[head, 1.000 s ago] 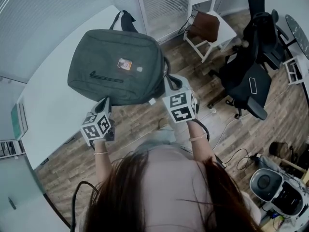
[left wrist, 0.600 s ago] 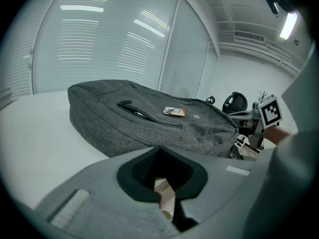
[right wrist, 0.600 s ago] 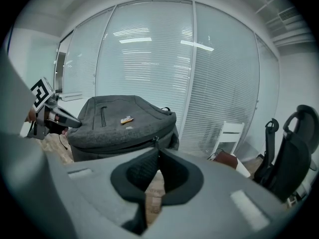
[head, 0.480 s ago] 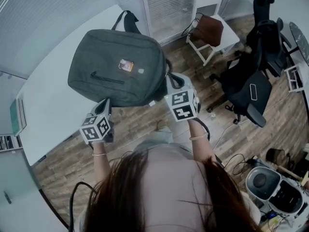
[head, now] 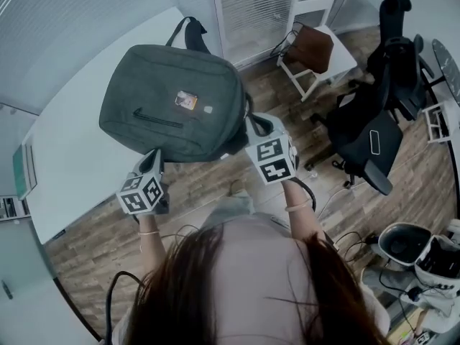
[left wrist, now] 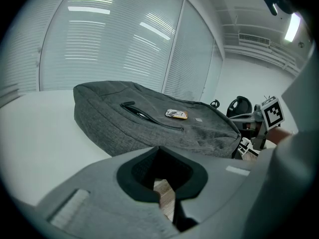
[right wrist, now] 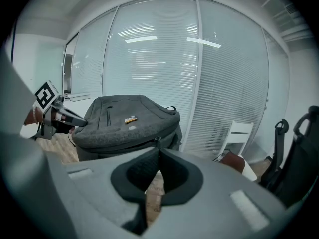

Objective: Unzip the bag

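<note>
The left gripper [left wrist: 158, 149] and right gripper [right wrist: 158, 152] each have their jaws pressed together on nothing. Just beyond both tips, the grey bag [head: 172, 103] lies flat on the white table [head: 72, 157], its zipper pull [right wrist: 156, 140] facing the right gripper.

Bare bench [head: 72, 157] lay open left of the bag [head: 172, 103] filling its corner, while a white chair [head: 342, 53] and a black office chair [head: 374, 131] crowded the right.
</note>
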Motion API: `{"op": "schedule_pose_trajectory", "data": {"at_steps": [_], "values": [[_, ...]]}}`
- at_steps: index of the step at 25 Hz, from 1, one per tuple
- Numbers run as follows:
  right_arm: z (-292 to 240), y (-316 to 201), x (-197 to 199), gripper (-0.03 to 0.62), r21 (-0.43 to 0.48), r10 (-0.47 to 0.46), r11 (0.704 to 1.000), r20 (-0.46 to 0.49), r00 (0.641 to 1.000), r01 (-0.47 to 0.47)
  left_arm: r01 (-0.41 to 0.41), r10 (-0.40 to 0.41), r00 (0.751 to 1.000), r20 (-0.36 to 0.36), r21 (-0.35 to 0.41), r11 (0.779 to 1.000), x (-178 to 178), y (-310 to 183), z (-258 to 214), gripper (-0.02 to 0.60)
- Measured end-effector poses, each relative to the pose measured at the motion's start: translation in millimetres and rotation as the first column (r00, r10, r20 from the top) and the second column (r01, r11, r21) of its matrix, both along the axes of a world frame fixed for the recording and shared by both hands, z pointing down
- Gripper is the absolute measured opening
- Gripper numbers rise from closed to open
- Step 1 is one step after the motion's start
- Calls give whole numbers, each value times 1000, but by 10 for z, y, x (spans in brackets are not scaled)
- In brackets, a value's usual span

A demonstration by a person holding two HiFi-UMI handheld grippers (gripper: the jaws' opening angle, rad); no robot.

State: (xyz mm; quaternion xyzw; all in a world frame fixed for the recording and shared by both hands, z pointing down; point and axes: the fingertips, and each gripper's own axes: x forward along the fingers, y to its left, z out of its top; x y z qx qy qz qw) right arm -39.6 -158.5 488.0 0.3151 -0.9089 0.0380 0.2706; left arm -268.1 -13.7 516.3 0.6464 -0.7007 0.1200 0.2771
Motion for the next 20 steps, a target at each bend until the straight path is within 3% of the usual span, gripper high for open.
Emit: {"op": "schedule_pose_trajectory", "data": {"at_steps": [9,20], "values": [[15,-19,-11,8,-40,-53,998,15,998,54,55,-56,998,27,23,998,34,-17,-64,9],[46,-37,-11,8,-101,-130,986,49,990,134,21,-23,999,25,84,996,465,-212,-330,12]]}}
